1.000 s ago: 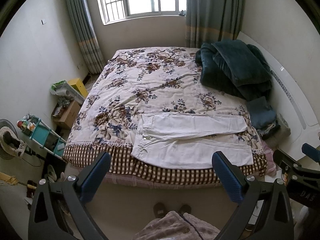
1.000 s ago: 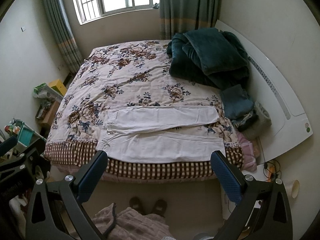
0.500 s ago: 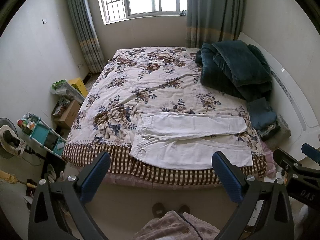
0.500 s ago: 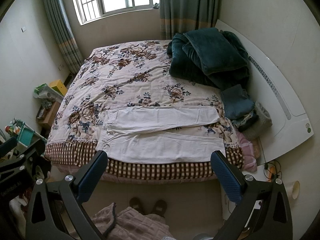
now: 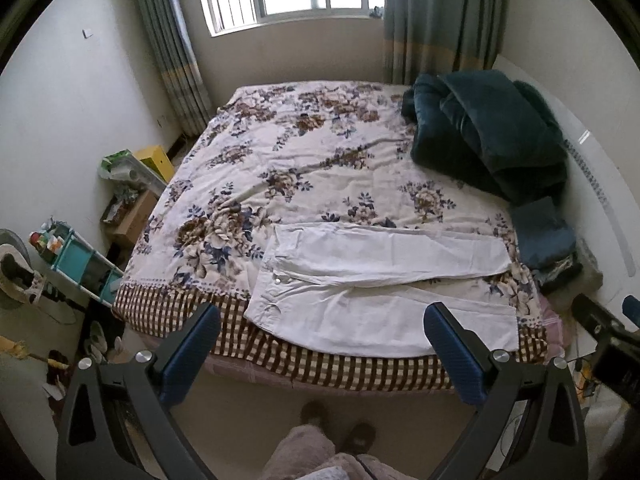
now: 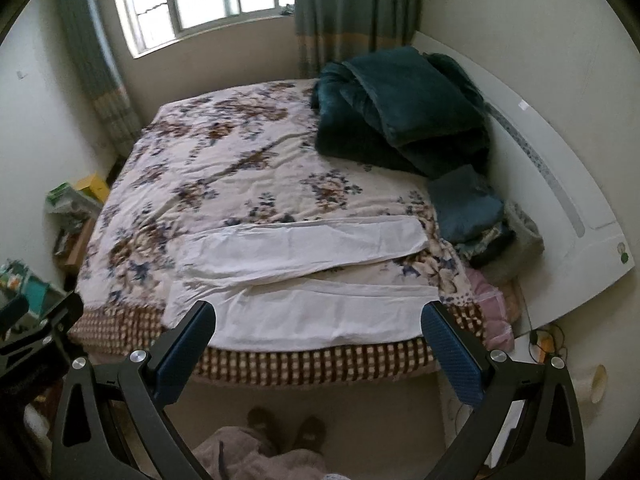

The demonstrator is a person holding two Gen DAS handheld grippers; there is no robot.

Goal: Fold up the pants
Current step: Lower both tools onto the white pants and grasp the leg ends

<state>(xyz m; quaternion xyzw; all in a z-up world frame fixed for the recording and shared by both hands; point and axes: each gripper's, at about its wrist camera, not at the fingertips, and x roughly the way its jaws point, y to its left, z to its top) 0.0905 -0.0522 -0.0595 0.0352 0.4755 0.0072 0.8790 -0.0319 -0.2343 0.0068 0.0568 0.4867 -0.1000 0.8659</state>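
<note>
- Currently the white pants [image 5: 380,280] lie flat at the near edge of the bed [image 5: 304,168], legs stretching toward 3 o'clock, waistband toward 9.
- Left gripper [image 5: 320,344] hangs before the bed, jaws wide apart, holding nothing.
- Right gripper [image 6: 318,340] likewise gapes empty.
- Dark green blanket [image 5: 484,136] is heaped at 1 o'clock.

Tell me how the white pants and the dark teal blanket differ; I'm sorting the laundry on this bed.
The white pants lie flat and spread at the bed's near edge; the dark teal blanket sits bunched in a thick heap at the far right, by the headboard. The pants look thin; the blanket looks plush. Both rest on the floral bedspread.
</note>
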